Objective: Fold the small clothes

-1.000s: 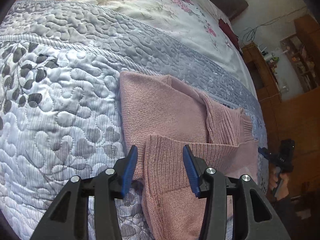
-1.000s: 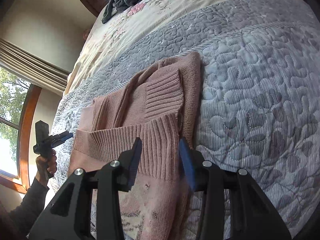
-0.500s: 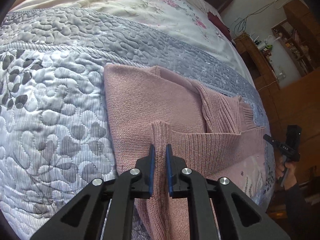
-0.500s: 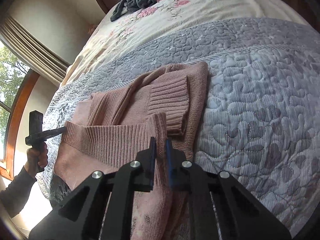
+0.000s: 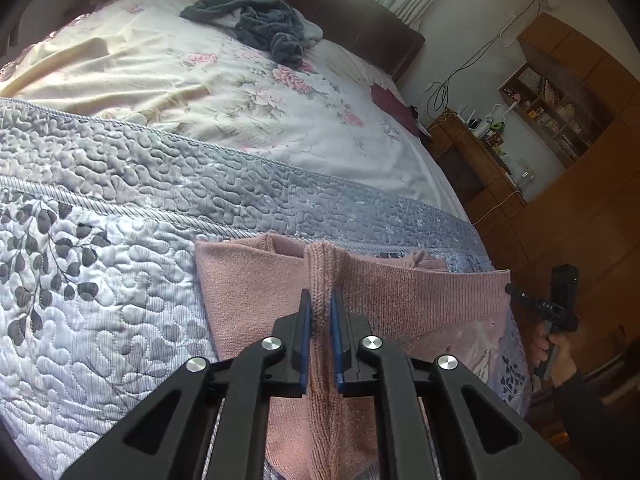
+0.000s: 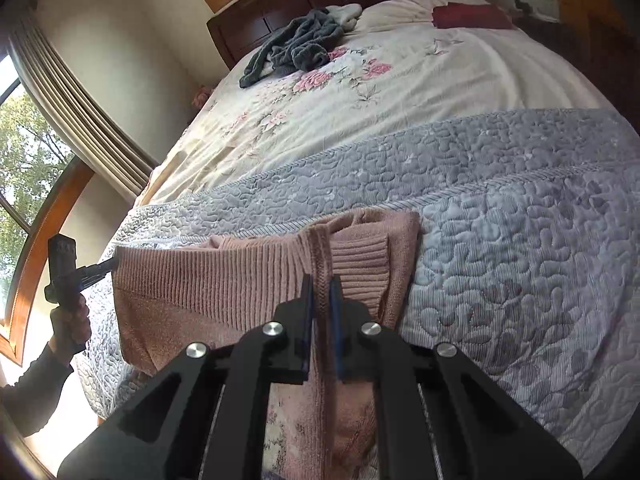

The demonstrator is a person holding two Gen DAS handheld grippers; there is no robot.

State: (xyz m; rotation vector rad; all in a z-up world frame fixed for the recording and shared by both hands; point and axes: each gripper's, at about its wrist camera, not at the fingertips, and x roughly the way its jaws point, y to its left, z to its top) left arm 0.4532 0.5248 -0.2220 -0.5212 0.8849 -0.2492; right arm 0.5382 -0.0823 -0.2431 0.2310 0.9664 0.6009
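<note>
A pink knit sweater [image 5: 248, 292] lies on the quilted grey-blue bedspread [image 5: 100, 320] near the foot of the bed, already folded partway, with a ribbed cuff [image 6: 360, 264] lying on top at its right side. The left hand-held gripper [image 5: 320, 316] is clamped on a raised ridge of the ribbed hem, and the right hand-held gripper [image 6: 320, 300] is pinched on the same hem further along — each with a thin pleat of knit standing between its blue pads.

The step in hand looks like carrying the lower hem up and over toward the collar end. To do it well, both grips should rise together and level, so the hem stays taut between them and the fold line runs straight across the body. Knit stretches and sags, so a low lift with a gentle outward pull would serve better than a high swing. The tucked cuff may drag out of place if the layers beneath catch; lay the hem down square to the far edge before letting go.
</note>
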